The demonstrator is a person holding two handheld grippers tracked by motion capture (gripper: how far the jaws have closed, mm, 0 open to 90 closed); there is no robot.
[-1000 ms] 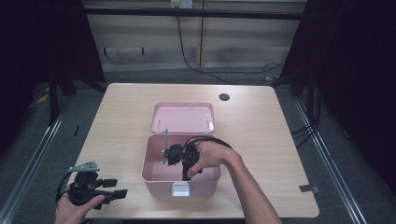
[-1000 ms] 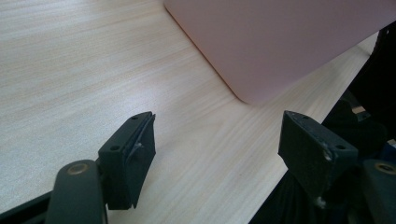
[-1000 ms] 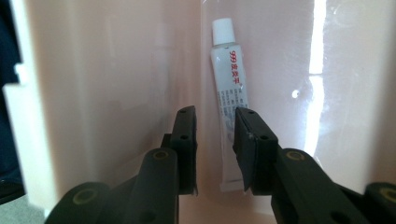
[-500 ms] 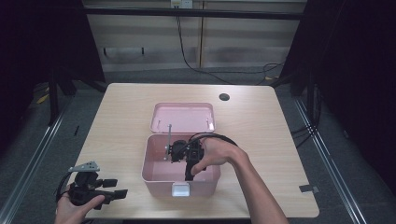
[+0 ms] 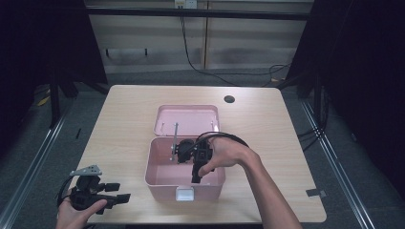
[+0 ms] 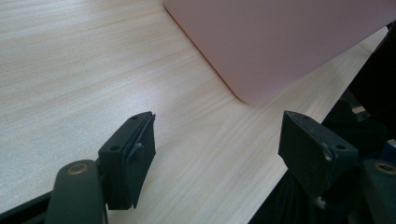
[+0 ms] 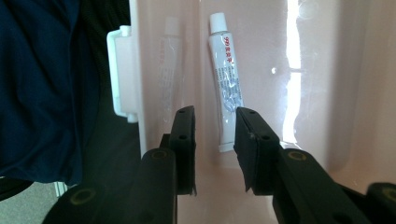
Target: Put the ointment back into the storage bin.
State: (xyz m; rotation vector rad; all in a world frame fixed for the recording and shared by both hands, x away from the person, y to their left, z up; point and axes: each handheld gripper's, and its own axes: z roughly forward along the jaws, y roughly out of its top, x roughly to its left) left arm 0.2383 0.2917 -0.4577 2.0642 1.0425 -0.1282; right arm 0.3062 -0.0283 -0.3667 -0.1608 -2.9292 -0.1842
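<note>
An open pink box [image 5: 152, 168] stands mid-table, its lid [image 5: 186, 119] laid back behind it. A white tube [image 7: 226, 79] with red print lies flat on the box's floor. My right gripper [image 5: 196, 179] hangs inside the box and points down at the front wall. Its jaws [image 7: 215, 112] stand a little apart and have just been opening. The tube's lower end shows in the gap between them, and no pad presses on it. My left gripper [image 5: 120, 192] rests at the table's front left, open [image 6: 217, 123] and holding nothing, next to the box's pink wall [image 6: 280, 42].
A white latch [image 5: 185, 193] sits on the box's front wall [image 7: 122, 74]. A thin metal rod [image 5: 174, 138] stands at the hinge side. A dark round hole [image 5: 229, 99] marks the tabletop's far right. Bare wood [image 5: 119, 124] lies on both sides of the box.
My right hand has lifted a little inside the box and shifted slightly to the right. The left hand and its gripper have stayed where they were.
</note>
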